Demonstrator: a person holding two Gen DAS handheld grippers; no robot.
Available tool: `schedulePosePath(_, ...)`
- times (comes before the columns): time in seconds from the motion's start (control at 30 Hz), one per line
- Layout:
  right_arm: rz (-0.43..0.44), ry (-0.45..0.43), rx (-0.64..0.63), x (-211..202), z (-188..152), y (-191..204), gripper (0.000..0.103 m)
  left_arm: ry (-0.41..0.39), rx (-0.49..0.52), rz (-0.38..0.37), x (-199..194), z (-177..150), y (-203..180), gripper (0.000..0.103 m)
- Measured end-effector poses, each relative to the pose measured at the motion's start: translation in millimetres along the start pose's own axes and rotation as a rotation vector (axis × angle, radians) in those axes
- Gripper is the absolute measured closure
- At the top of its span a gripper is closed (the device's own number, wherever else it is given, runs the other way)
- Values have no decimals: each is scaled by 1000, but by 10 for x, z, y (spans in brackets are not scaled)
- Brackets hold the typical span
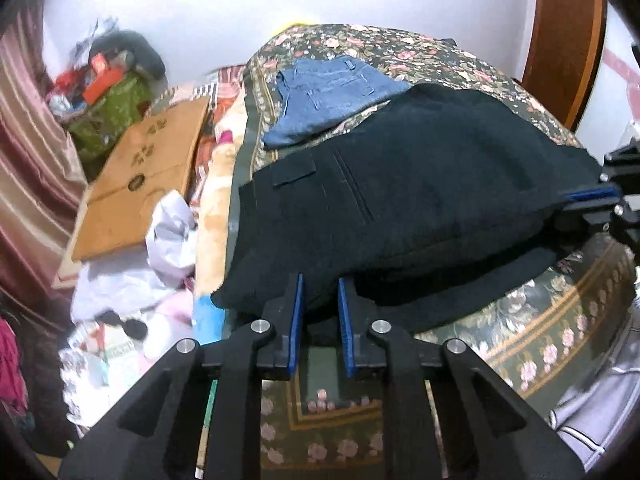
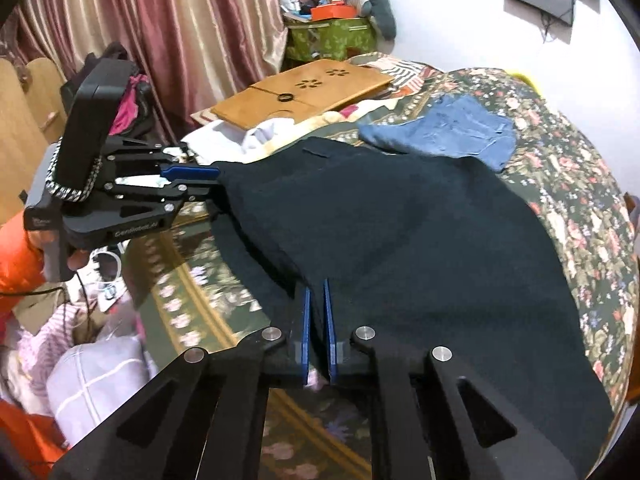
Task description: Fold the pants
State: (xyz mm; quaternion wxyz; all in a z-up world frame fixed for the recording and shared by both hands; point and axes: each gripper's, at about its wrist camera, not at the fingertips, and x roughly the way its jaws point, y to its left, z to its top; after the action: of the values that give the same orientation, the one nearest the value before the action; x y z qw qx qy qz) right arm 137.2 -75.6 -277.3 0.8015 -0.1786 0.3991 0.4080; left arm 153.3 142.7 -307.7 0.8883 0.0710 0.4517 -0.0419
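Grippers, left [image 1: 318, 300] and right [image 2: 317, 308], both clamped the dark woollen pants' [image 1: 420, 200] near edge on the floral bedspread [image 1: 540, 328] as I readied a level fold away from me.

The pants [image 1: 420, 184] lie on the bed [image 1: 540, 328], jeans [image 1: 332, 96] behind them.

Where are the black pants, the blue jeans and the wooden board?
black pants [image 1: 420, 168], left wrist view, middle of the fabric
blue jeans [image 1: 332, 92], left wrist view, seat panel
wooden board [image 2: 308, 92], right wrist view, top face
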Motion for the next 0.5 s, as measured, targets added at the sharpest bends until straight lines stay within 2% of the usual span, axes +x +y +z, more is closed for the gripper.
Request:
schedulePosePath(0.17,-22,70,-5,143,-81,67,90,97,6,-29,104,-196,14,82)
schedulePosePath(0.27,24,63,21,27,-31,-14,77,118,4,-26,36,-218,54,81)
schedulePosePath(0.4,42,-20,110,-201,81,-181,75,49,-60,-80,-201,-64,166,80)
schedulePosePath(0.5,-1,-39,166,-205,95,-291,75,10,-139,-112,-244,111,213,73)
